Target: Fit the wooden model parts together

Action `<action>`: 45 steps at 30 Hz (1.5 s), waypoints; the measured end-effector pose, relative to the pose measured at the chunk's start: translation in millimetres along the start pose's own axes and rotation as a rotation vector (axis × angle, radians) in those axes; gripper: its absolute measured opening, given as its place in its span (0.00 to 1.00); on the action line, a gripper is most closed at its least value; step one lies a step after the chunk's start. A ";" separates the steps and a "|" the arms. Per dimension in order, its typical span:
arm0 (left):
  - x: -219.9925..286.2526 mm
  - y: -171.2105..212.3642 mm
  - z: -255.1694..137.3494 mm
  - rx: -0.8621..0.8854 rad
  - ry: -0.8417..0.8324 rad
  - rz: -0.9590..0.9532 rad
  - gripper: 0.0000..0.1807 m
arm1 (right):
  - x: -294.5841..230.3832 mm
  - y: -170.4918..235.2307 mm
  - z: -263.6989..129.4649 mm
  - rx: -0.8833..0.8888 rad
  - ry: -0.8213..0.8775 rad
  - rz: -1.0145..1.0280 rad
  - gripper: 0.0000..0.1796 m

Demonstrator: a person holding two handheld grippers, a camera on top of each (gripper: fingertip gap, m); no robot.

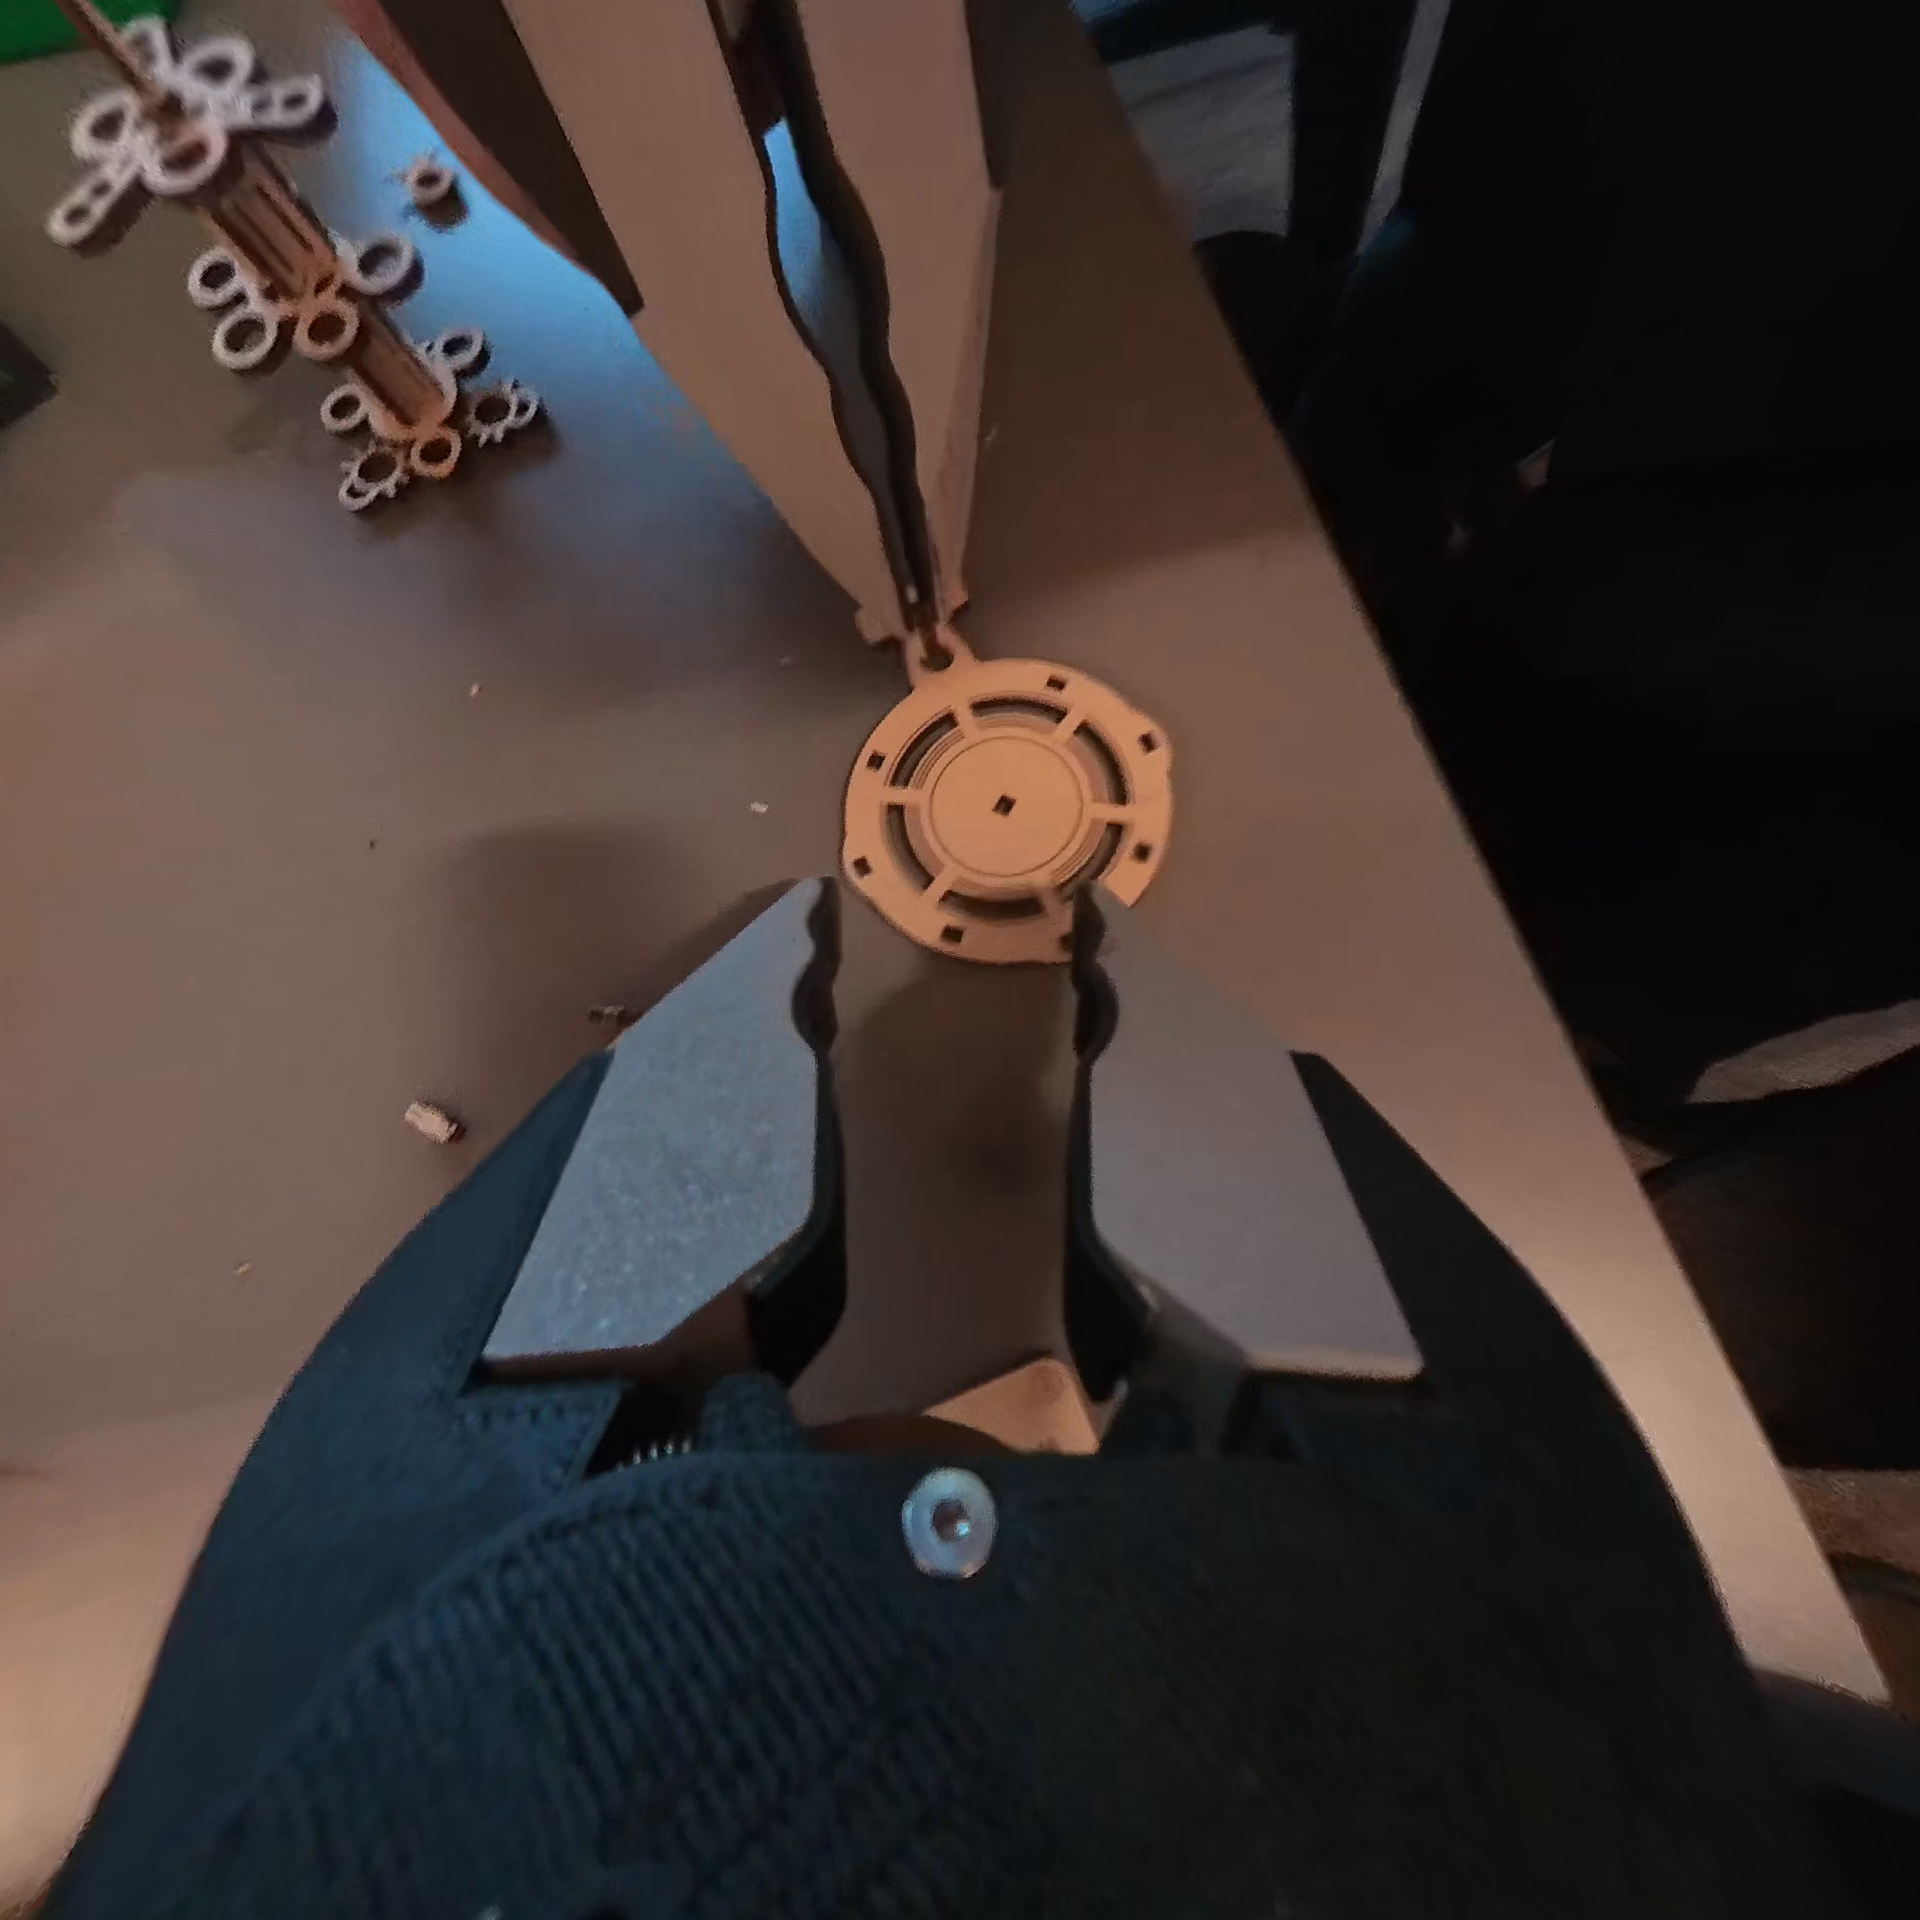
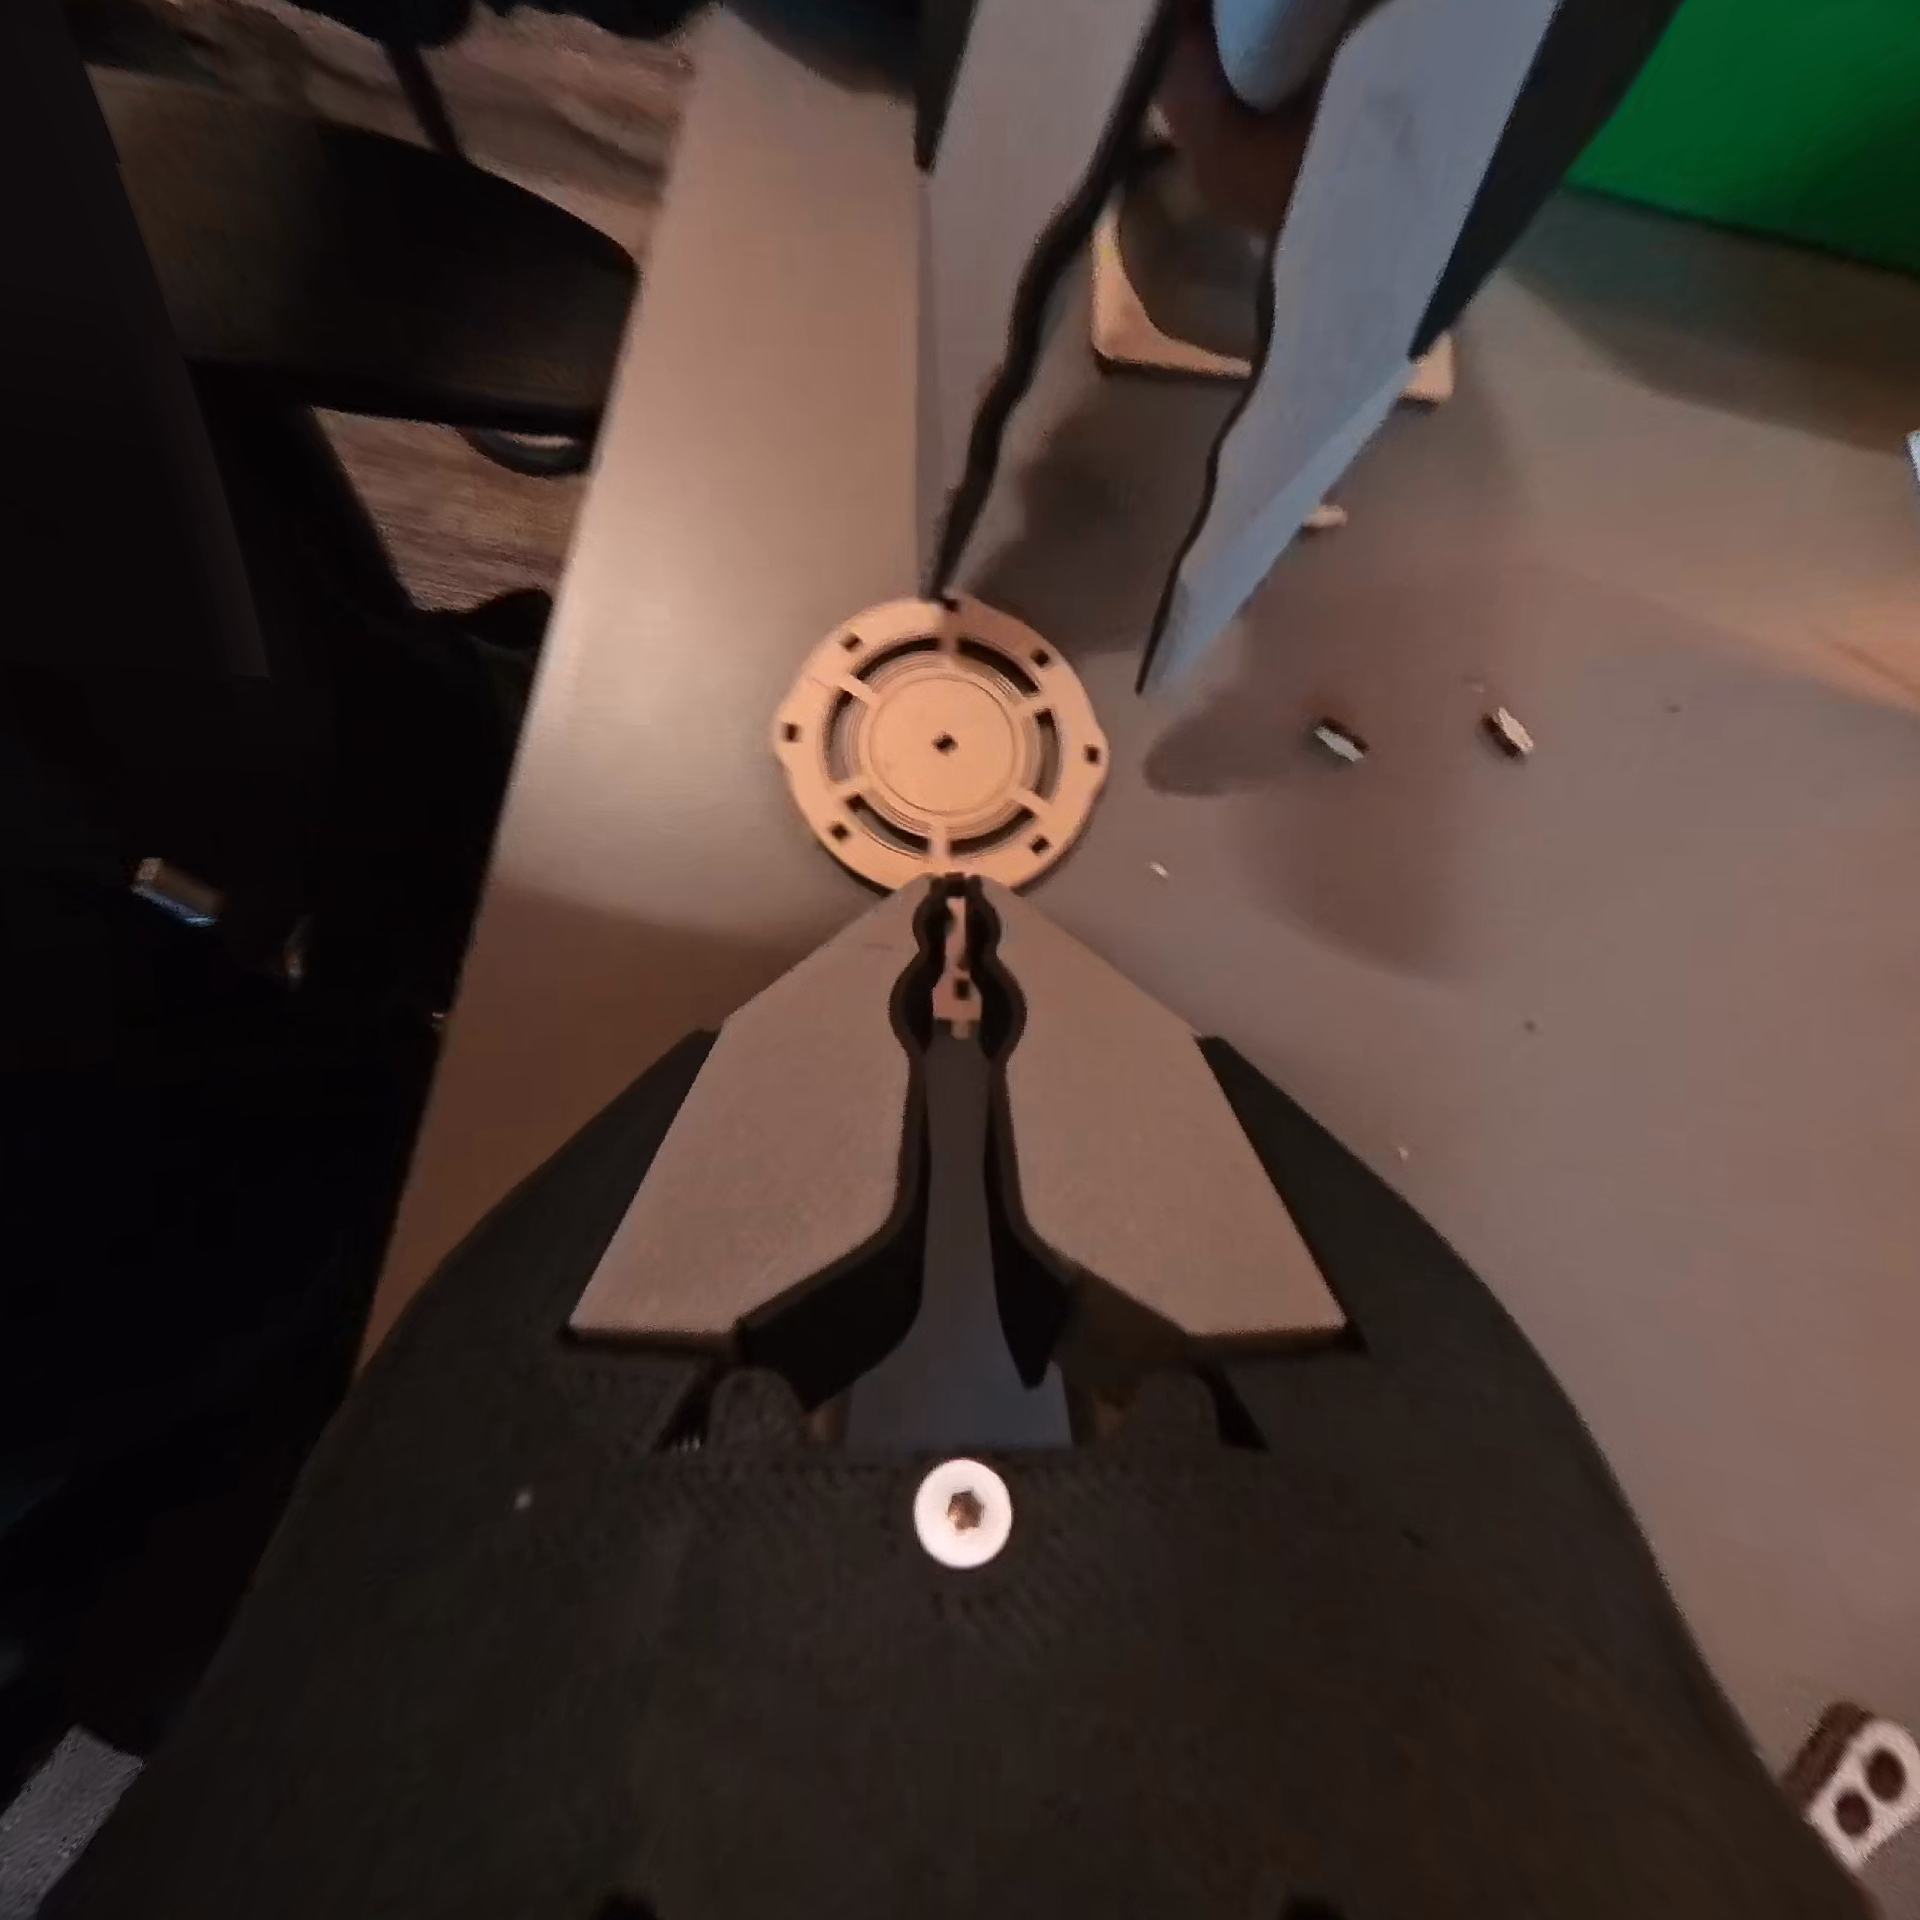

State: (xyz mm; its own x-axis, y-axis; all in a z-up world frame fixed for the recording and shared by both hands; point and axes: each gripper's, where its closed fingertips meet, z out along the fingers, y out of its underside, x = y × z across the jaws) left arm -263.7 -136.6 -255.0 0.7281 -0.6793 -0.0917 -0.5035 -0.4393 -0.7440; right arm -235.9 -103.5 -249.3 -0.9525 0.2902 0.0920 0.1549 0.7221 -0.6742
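Wooden disc (image 1: 1006, 805) on table (image 1: 312, 831), right gripper (image 2: 956, 883) pinching its tab, left gripper (image 1: 956, 904) spread opp.

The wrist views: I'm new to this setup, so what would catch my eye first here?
First, the round wooden disc with its ring of slots, lying near the table's edge. The right gripper pinches a small tab at the disc's rim, jaws closed on it, while the left gripper faces it from the opposite side, jaws apart. Far left in the left wrist view stands a wooden column model studded with rings.
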 end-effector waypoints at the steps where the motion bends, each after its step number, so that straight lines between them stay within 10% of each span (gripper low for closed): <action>1: 4.8 -4.6 -0.6 0.026 0.032 -0.001 0.18 | -6.3 -4.8 -0.9 0.016 -0.027 -0.024 0.00; 10: 14.6 2.3 10.4 0.003 0.118 -0.014 0.04 | -22.2 -5.4 9.9 -0.043 -0.155 -0.142 0.00; 45: 14.6 2.7 9.6 0.004 0.115 0.004 0.04 | -21.7 -1.4 16.6 -0.199 -0.278 -0.368 0.00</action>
State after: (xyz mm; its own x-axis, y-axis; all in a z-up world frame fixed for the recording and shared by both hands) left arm -250.0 -142.1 -264.6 0.6679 -0.7440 -0.0182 -0.5043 -0.4344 -0.7463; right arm -219.8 -121.3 -262.6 -0.9831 -0.1644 0.0806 -0.1829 0.8588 -0.4786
